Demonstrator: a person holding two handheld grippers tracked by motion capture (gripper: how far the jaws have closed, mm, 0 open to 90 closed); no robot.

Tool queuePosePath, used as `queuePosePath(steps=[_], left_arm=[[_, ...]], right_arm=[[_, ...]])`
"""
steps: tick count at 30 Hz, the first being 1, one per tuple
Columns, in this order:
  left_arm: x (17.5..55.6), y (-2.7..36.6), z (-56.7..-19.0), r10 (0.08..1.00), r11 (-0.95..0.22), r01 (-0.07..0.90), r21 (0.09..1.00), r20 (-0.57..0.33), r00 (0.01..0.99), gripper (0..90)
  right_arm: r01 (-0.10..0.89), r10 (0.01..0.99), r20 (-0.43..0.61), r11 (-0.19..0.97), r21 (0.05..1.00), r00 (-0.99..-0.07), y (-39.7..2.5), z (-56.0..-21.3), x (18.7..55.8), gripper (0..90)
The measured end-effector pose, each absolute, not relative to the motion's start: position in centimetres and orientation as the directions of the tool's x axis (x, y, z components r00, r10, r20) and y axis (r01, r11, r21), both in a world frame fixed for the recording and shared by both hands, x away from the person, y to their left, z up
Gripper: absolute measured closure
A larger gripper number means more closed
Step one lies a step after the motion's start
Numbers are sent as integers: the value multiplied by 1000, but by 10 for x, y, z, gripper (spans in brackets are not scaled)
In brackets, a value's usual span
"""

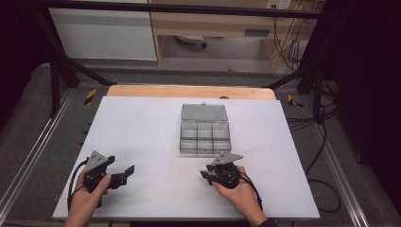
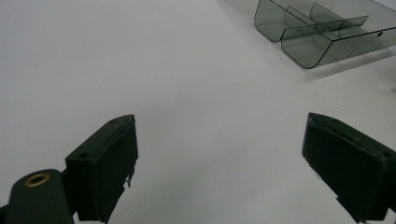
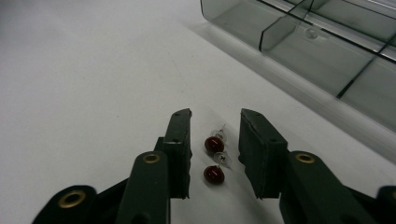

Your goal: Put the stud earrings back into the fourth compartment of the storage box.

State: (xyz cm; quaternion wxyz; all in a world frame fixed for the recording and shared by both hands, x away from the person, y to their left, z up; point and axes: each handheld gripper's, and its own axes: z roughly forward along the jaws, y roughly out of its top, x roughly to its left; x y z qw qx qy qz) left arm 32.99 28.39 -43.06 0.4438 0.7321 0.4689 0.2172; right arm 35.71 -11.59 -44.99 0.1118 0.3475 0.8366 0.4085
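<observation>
Your right gripper point(image 3: 215, 140) sits low over the table with its two matte black jaws parted a little, and between them lie two small earrings point(image 3: 214, 158) — glossy dark red round studs, each with a thin metal post and a clear plastic backing. The jaws stand on either side of the pair; nothing is pinched, and both studs rest flat on the white sheet point(image 3: 84, 70). From above, that gripper point(image 1: 211, 173) rests just in front of the near wall of the organiser box point(image 1: 205, 137).

The box is smoky, translucent plastic with rounded corners, split by thin dividers into small rectangular compartments, its hinged lid laid open and flat on the far side. In the right gripper view its near wall point(image 3: 299, 51) runs across the upper right, close beyond the studs.

Your left gripper point(image 1: 124, 174) is well apart, at the table's near left — its blocky jaws spread wide over bare, smooth white surface, holding nothing. In its own view the box point(image 2: 322, 32) shows far off at the upper right.
</observation>
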Motion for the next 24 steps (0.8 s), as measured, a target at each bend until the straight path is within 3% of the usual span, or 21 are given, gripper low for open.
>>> queuePosePath(steps=[12,24], left_arm=[[329,283,-430,875,-175,490,854,-94,475,111],[329,283,-431,875,-181,494,850,-90,475,110]], right_arm=[[476,667,54,470,743,-743,-108,-456,358,796],[461,660,103,396,794,-744,-113,-448,360,800]])
